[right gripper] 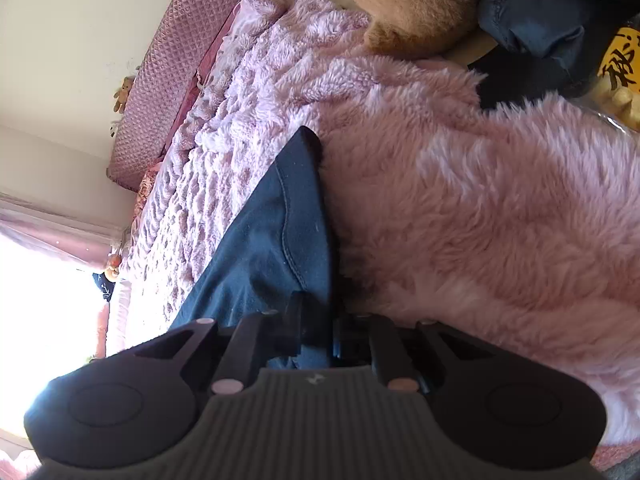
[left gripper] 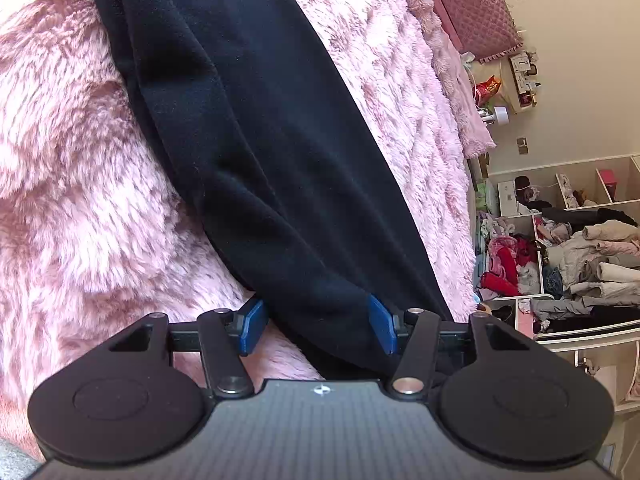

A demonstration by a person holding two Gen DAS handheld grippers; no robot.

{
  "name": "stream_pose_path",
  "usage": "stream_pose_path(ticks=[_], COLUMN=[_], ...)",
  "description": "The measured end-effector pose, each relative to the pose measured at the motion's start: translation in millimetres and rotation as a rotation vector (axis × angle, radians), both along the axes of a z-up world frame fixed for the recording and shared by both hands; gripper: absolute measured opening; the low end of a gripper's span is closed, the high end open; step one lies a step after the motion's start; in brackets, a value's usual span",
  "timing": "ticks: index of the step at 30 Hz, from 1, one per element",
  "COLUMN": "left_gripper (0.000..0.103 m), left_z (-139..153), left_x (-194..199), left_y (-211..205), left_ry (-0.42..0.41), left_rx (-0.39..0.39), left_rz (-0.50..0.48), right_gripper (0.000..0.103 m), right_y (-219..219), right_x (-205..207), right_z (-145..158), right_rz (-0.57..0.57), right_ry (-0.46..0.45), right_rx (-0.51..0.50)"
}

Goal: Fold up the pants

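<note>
The black pants (left gripper: 256,128) lie in a long strip across a fluffy pink blanket (left gripper: 72,184) on the bed. My left gripper (left gripper: 318,326) is open, its blue pads (left gripper: 253,326) standing apart on either side of the pants' near end, with the cloth between them. In the right wrist view another end of the pants (right gripper: 276,236), with a stitched hem, runs down into my right gripper (right gripper: 316,332). Its jaws stand close together and pinch the cloth.
A quilted pink headboard (right gripper: 176,60) stands at the bed's far end. Open shelves with piles of clothes (left gripper: 580,256) are beside the bed. A tan plush toy (right gripper: 412,4) and dark blue clothes (right gripper: 552,8) lie on the blanket. A bright window (right gripper: 44,300) is at left.
</note>
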State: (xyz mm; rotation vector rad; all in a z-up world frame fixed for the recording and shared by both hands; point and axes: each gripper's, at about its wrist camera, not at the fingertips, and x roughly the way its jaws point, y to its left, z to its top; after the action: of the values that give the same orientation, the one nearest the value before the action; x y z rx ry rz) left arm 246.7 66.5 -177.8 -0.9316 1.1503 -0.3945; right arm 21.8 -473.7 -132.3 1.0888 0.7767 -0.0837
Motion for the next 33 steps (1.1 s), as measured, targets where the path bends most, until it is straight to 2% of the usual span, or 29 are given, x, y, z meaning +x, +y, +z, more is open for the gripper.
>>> stream_pose_path(ticks=[2, 6, 8, 15, 17, 19, 20, 21, 23, 27, 30, 33], left_gripper=[0.063, 0.063, 0.063, 0.063, 0.062, 0.06, 0.06, 0.06, 0.06, 0.06, 0.06, 0.059], left_z=[3.2, 9.5, 13.1, 28.0, 34.1, 44.5, 47.5, 48.8, 48.2, 33.0, 20.2, 9.9], left_x=[-1.7, -1.2, -2.1, -5.1, -4.9, -4.9, -3.5, -1.3, 3.1, 8.5, 5.4, 3.6], left_y=[0.5, 1.8, 2.3, -0.9, -2.4, -7.7, -11.7, -16.0, -25.6, -38.2, -40.4, -37.4], left_ry=[-0.014, -0.03, -0.036, -0.09, -0.117, -0.192, -0.232, -0.256, -0.305, -0.321, -0.33, -0.337], left_rx=[0.008, 0.013, 0.016, 0.027, 0.067, 0.178, 0.216, 0.24, 0.284, 0.285, 0.305, 0.298], left_rz=[-0.006, -0.013, -0.011, -0.01, 0.02, 0.044, 0.035, 0.02, -0.023, -0.127, -0.151, -0.149], right_gripper=[0.013, 0.016, 0.026, 0.027, 0.028, 0.025, 0.016, 0.011, 0.009, 0.009, 0.009, 0.009], right_y=[-0.1, 7.3, 9.2, 32.1, 41.2, 48.5, 52.7, 56.9, 66.8, 84.6, 96.8, 108.8], right_x=[0.2, 8.7, 11.7, 20.7, 30.9, 50.3, 58.5, 67.7, 85.3, 116.6, 136.6, 153.2], right_z=[3.5, 22.0, 34.3, 86.7, 95.9, 101.7, 103.8, 104.1, 101.7, 86.7, 67.4, 40.6], right_rz=[0.021, 0.044, 0.035, 0.017, 0.04, 0.072, 0.09, 0.107, 0.143, 0.174, 0.208, 0.237], right_ry=[0.017, 0.083, 0.127, 0.194, 0.179, 0.151, 0.146, 0.144, 0.126, 0.126, 0.163, 0.227], right_rx=[-0.074, -0.237, -0.352, -0.779, -0.845, -0.85, -0.833, -0.808, -0.774, -0.717, -0.674, -0.699])
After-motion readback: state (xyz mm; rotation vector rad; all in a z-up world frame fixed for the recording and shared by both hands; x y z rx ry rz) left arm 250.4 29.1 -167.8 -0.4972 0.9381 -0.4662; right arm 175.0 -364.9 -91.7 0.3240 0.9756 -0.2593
